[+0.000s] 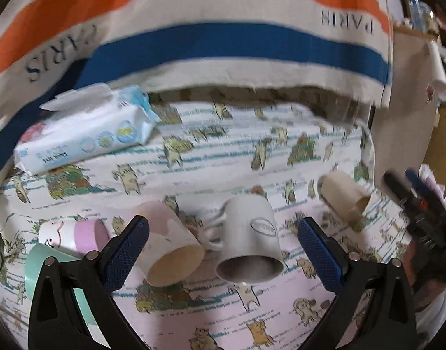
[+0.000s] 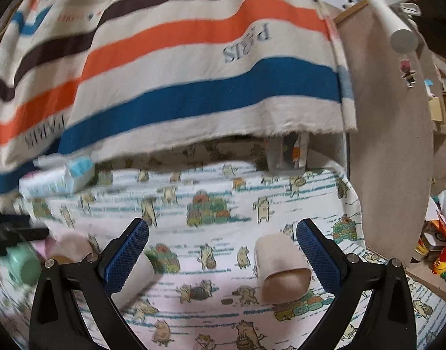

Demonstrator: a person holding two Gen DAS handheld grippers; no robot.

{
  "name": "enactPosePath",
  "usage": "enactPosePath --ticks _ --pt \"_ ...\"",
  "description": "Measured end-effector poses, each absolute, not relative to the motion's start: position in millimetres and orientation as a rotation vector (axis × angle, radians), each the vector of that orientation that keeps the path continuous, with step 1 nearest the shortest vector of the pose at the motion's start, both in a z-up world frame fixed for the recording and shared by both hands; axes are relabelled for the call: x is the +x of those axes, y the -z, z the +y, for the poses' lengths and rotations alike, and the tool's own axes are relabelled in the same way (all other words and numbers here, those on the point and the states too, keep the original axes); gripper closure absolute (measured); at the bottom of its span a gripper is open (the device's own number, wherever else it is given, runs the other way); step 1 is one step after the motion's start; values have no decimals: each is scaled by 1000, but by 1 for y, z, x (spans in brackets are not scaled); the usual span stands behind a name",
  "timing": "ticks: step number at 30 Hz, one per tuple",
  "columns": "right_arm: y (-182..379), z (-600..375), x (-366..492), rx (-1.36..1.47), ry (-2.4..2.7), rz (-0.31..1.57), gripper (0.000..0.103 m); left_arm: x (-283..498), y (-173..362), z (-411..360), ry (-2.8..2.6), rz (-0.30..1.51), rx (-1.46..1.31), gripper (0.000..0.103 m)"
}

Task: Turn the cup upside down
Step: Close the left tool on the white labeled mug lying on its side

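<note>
Several cups lie on their sides on a cat-print cloth (image 1: 217, 157). In the left wrist view a white mug (image 1: 252, 239) with an oval logo lies between my open left gripper (image 1: 223, 230) fingers, mouth towards me. A pink and cream cup (image 1: 170, 248) lies by the left finger. A pink-banded cup (image 1: 74, 233) and a mint cup (image 1: 45, 265) lie further left. A beige cup (image 1: 344, 197) lies right. In the right wrist view my right gripper (image 2: 223, 230) is open and empty. The beige cup (image 2: 281, 265) lies just inside its right finger. The white mug (image 2: 138, 277) sits behind its left finger.
A pack of wet wipes (image 1: 85, 131) lies at the back left. A striped cloth (image 1: 223, 43) printed PARIS hangs over the back edge. The right gripper's body (image 1: 415, 207) shows at the right of the left wrist view. Clutter (image 2: 438, 248) stands beyond the right edge.
</note>
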State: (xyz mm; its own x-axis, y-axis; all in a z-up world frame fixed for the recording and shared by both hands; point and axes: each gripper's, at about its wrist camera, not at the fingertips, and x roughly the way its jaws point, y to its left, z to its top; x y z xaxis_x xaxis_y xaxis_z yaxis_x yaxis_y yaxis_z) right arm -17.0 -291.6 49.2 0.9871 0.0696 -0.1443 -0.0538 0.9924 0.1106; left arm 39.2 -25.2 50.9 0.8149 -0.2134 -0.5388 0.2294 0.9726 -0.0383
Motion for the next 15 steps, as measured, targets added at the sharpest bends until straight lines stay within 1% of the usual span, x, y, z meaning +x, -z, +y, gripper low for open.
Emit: enactPosePath --ticks 4,7,8,9,10,15 --pt "-81 -290 -11 92 -98 147 1 56 -46 -48 244 681 104 12" --pt "-93 -290 3 106 -98 135 1 74 -34 -67 258 779 168 12" --pt "-93 -291 8 112 -96 142 1 83 -27 -74 262 836 195 13" --pt "-92 -292 17 127 -92 158 1 90 -22 -79 260 874 207 18" --pt "-89 -293 28 144 -89 180 1 96 -17 -84 253 897 216 20" --pt "-60 -299 66 154 -62 301 1 123 -1 -96 245 1032 239 20"
